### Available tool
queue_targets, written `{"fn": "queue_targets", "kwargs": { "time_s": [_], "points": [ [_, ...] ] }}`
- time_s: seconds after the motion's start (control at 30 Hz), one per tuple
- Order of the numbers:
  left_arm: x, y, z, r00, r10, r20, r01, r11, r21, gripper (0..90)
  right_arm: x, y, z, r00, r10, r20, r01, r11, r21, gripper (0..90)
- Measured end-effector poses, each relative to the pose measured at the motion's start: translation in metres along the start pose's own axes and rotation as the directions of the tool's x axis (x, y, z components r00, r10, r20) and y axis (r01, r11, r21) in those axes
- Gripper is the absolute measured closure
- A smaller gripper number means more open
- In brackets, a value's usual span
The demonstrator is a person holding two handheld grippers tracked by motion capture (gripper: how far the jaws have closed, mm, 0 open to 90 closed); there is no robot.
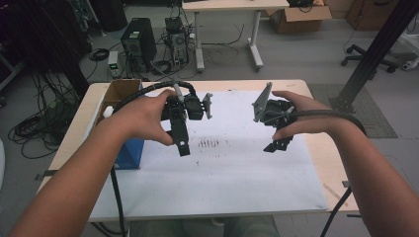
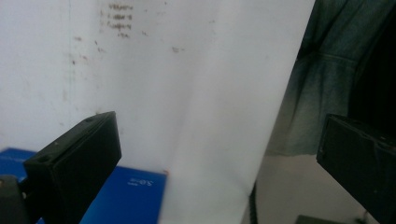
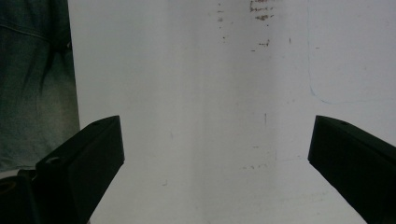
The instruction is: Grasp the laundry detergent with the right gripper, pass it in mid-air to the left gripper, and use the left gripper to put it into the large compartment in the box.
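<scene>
Two hands hold black grippers above a white sheet (image 1: 222,173) that covers most of the wooden table. My left gripper (image 1: 182,143) hangs over the sheet's left part, jaws pointing down toward the person. Its own view shows both jaws wide apart around my left gripper (image 2: 219,149), nothing between them, white sheet (image 2: 187,93) behind. My right gripper (image 1: 277,143) hovers over the sheet's right part. In its view the jaws stand far apart around my right gripper (image 3: 215,154), with only the bare white sheet (image 3: 196,116) in the gap.
A blue box (image 1: 129,153) stands at the sheet's left edge, below an open cardboard box (image 1: 118,94); the blue box (image 2: 130,191) also appears under the left jaw. Dark smudges (image 1: 208,144) mark the sheet's middle. Cables trail from both grippers off the front edge.
</scene>
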State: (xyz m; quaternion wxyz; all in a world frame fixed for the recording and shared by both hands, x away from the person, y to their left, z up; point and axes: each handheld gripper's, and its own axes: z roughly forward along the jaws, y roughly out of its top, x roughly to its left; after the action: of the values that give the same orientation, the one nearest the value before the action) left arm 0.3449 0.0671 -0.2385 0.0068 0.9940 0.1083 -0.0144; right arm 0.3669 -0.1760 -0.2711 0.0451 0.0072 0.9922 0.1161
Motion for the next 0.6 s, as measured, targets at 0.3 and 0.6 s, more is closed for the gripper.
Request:
{"fn": "queue_targets", "kwargs": {
  "time_s": [0.3,0.6],
  "points": [
    [0.001,0.011,0.011,0.9983,0.050,-0.029,-0.048,0.9967,0.065,0.2,-0.003,0.001,0.009,0.9997,-0.011,-0.022,0.012,0.999,0.030,3.8],
    [-0.004,0.019,0.008,0.9968,0.079,-0.016,-0.078,0.9961,0.040,0.2,-0.002,-0.002,0.011,0.9997,-0.005,-0.025,0.007,0.999,0.050,4.0]
  ]
}}
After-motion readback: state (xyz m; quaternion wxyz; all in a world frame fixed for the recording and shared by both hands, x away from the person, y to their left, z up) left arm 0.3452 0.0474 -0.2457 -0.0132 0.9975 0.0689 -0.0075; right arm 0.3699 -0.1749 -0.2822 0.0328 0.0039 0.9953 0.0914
